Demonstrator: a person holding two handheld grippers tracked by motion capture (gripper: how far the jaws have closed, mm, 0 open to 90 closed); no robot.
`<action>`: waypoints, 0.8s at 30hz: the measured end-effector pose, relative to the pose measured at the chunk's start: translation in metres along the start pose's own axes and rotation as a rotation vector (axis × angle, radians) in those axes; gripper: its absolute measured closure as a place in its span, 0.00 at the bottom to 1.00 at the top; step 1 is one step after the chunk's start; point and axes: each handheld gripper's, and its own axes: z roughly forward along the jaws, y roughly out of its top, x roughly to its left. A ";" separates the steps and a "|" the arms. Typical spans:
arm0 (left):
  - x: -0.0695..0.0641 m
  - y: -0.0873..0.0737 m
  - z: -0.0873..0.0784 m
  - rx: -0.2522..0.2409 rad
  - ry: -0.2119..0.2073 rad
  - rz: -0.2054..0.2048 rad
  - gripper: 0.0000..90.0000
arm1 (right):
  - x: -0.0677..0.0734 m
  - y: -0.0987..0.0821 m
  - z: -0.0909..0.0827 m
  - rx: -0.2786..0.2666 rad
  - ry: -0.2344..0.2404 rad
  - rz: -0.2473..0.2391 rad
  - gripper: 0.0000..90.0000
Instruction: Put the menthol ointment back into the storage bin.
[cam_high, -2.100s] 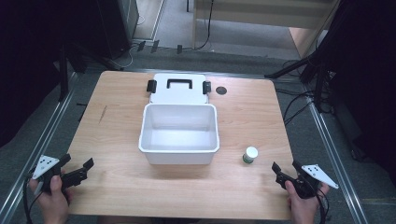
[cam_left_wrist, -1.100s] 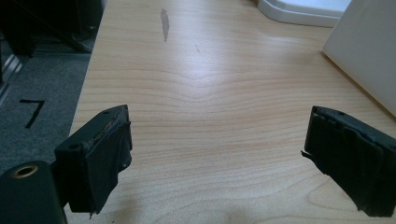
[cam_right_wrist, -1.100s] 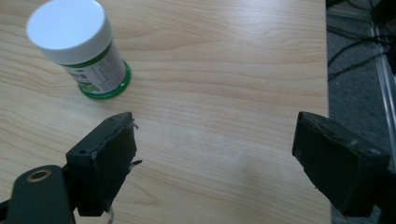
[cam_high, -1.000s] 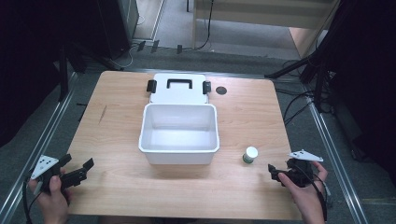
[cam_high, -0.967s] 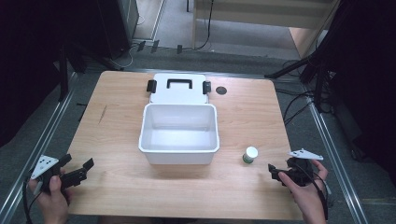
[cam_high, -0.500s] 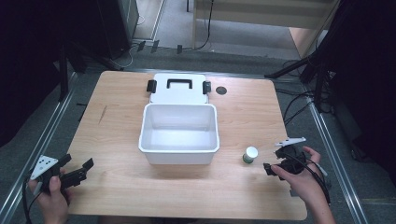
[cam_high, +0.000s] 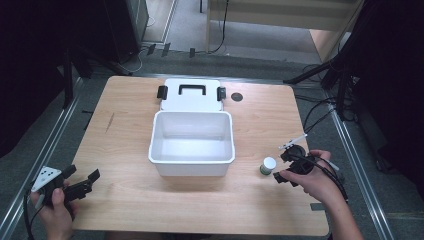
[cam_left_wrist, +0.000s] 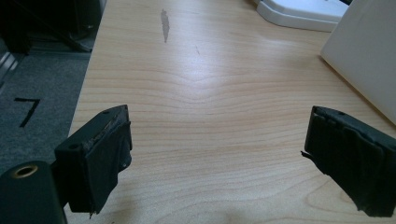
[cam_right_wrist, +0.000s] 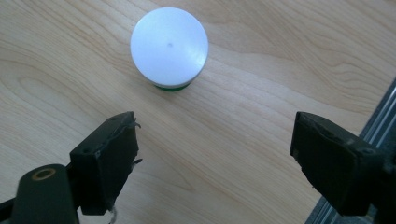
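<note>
High view, left to right: left gripper (cam_high: 82, 182) sits in the person's hand near the table's (cam_high: 125, 200) front-left corner, jaws spread wide with nothing between them; left gripper view has bare wood between the two black pads. White bin (cam_high: 192, 143) stands mid-table, open and seemingly vacant, its lid (cam_high: 189, 94) lying flat just behind it toward the far edge. Small white-capped bottle (cam_high: 268, 165) stands upright between the bin and the table's right edge, toward the front, apart from the bin. Right gripper (cam_high: 283, 166) is just beside the bottle on its right, tilted down at it. Right gripper view: jaws wide apart, holding nothing, bottle (cam_right_wrist: 169, 46) ahead of the pads and a bit toward the left one, not yet between them.

Step in hand, as I judge it: approach for a grasp on the bottle, likely bound for the bin. Next move calls for pushing the right gripper forward, centring the bottle between the pads, coming low enough to catch the body under the cap, then closing. Risk: tipping it with the left pad.
</note>
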 end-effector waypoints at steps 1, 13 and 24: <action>0.000 0.000 0.000 0.000 0.000 0.001 0.09 | 0.000 0.002 0.001 0.013 0.008 0.001 0.17; 0.001 0.000 0.001 0.005 -0.006 0.000 0.09 | 0.006 0.029 0.014 0.093 0.069 0.041 0.18; 0.001 0.000 0.001 0.005 -0.012 -0.001 0.09 | 0.006 0.043 0.024 0.120 0.105 0.082 0.25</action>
